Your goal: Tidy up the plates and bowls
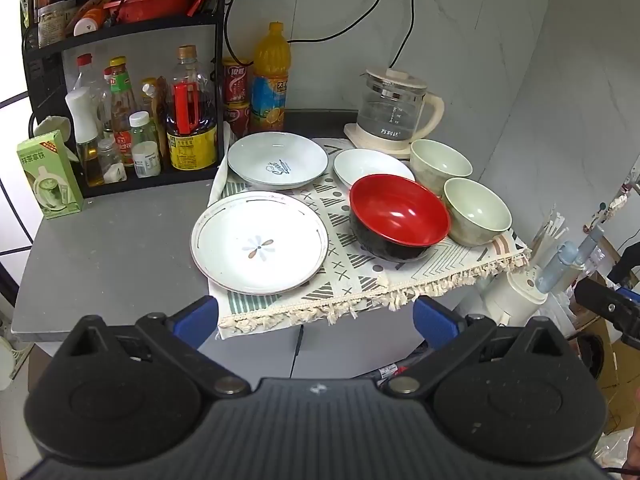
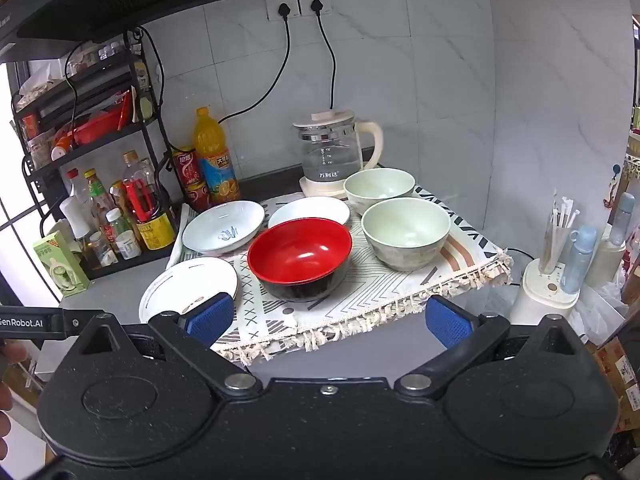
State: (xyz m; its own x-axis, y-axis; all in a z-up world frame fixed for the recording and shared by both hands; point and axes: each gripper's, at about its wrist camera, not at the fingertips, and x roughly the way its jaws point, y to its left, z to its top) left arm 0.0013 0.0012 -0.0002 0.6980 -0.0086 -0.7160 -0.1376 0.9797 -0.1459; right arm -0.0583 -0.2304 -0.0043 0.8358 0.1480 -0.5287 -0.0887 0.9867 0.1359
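Both claws wide open and empty, held short of the dishes on the counter.

The left claw (image 1: pixel 314 320) hangs over the fringed cloth (image 1: pixel 360 280) edge, with the flower plate (image 1: pixel 259 242) just ahead of it and the red bowl (image 1: pixel 399 216) ahead to its right. The right claw (image 2: pixel 326 320) faces the red bowl (image 2: pixel 300 254) just beyond its tips. Behind lie two white plates (image 1: pixel 278 160) (image 1: pixel 370 166) and two pale green bowls (image 1: pixel 440 164) (image 1: pixel 476 210), touching, near the kettle (image 1: pixel 394 114).
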